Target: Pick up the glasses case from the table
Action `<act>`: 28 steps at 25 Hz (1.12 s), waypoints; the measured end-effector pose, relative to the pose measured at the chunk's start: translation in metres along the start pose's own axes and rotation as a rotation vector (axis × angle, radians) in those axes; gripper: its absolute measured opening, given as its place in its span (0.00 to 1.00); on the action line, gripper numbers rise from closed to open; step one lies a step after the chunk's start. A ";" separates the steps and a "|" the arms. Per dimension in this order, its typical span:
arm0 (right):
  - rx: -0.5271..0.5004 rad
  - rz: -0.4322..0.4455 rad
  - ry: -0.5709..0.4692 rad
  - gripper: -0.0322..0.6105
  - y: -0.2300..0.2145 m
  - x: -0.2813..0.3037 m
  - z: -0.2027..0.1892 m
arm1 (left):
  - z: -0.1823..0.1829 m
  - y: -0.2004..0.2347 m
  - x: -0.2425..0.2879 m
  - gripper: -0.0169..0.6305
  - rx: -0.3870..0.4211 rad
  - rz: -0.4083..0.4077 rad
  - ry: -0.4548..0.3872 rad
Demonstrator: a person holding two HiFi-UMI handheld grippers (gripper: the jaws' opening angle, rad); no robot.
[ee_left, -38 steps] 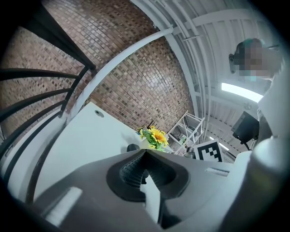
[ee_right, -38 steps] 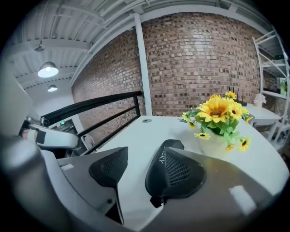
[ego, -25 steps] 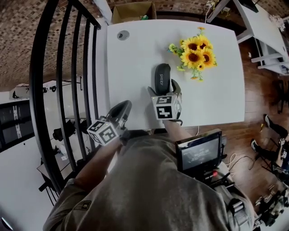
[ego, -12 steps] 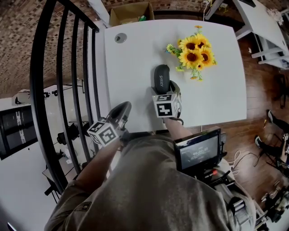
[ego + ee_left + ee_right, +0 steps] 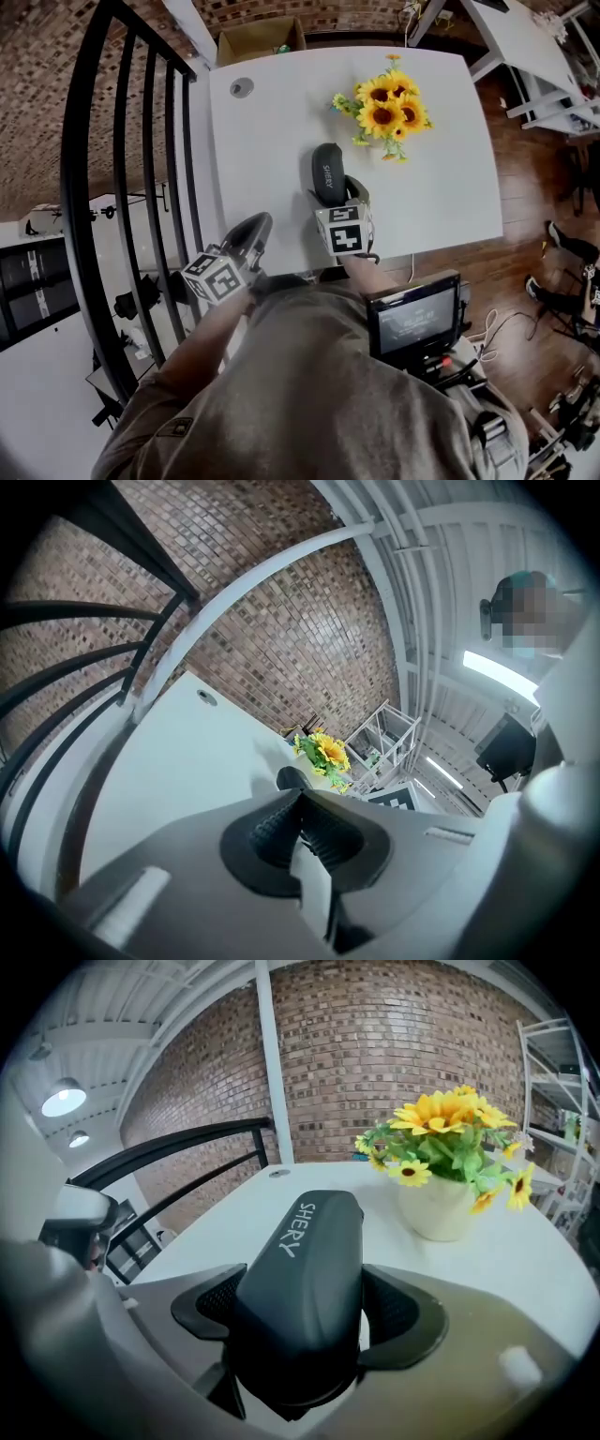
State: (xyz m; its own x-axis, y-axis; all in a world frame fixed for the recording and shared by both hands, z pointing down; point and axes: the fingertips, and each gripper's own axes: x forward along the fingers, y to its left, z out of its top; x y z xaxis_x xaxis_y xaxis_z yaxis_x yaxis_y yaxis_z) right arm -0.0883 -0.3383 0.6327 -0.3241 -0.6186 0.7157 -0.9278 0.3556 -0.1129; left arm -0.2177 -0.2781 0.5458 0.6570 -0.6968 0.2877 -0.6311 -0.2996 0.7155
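Observation:
The glasses case (image 5: 327, 173) is dark grey, oblong, with white lettering, and lies on the white table (image 5: 262, 141) in front of me. My right gripper (image 5: 335, 193) straddles its near end. In the right gripper view the case (image 5: 305, 1269) fills the gap of the right gripper (image 5: 300, 1330); the jaws are closing and both pads touch its sides. The case still rests on the tabletop. My left gripper (image 5: 251, 228) hovers at the table's near left edge, shut with nothing in it; its pads (image 5: 281, 829) meet.
A pot of sunflowers (image 5: 380, 108) stands just right of and beyond the case. A black railing (image 5: 122, 187) runs along the table's left side. A cardboard box (image 5: 253, 37) sits past the far edge, with a round cable hole (image 5: 242, 88) in the table's far left corner.
The right gripper's jaws have drawn in against the sides of the case. The left gripper has stayed where it was. The case has not moved on the table.

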 end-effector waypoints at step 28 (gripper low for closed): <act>0.142 0.120 -0.365 0.65 -0.019 -0.210 0.037 | -0.014 -0.122 -0.005 0.03 0.105 -0.161 -0.129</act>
State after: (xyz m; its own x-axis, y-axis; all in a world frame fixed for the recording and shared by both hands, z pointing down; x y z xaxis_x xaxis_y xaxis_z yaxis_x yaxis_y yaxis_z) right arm -0.0093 -0.2412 0.4595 -0.4521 -0.7958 0.4029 -0.8874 0.3558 -0.2930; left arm -0.1383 -0.2295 0.4661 0.6989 -0.7100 0.0864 -0.5660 -0.4751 0.6738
